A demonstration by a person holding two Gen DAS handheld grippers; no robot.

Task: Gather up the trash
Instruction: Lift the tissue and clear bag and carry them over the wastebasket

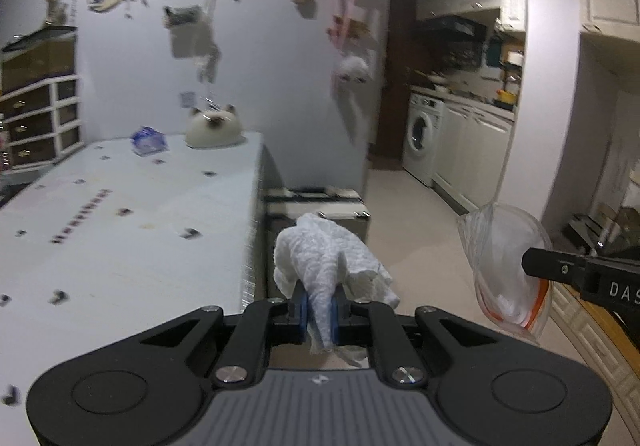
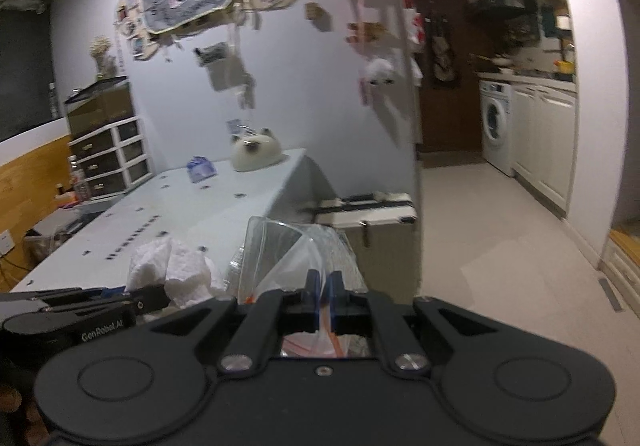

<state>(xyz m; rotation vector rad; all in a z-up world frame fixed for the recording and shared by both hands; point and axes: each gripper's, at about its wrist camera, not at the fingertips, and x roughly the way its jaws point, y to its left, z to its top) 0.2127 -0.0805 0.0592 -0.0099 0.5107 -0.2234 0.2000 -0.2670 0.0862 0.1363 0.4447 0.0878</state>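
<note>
A crumpled white paper towel (image 1: 332, 258) hangs in the air off the table's right edge, with my left gripper (image 1: 319, 310) shut on its lower end. A clear plastic bag with an orange strip (image 1: 506, 266) is at the right of the left wrist view, held by my right gripper, whose black body (image 1: 576, 272) shows there. In the right wrist view my right gripper (image 2: 323, 288) is shut on that clear plastic bag (image 2: 288, 254). The paper towel (image 2: 172, 270) and the left gripper's body (image 2: 80, 310) appear at the lower left.
A long white table (image 1: 120, 222) with small dark markers runs along the left; a cat-shaped cushion (image 1: 214, 128) and a blue packet (image 1: 149, 140) sit at its far end. A beige case (image 1: 320, 206) stands on the floor beyond. A washing machine (image 1: 424, 138) and cabinets line the right.
</note>
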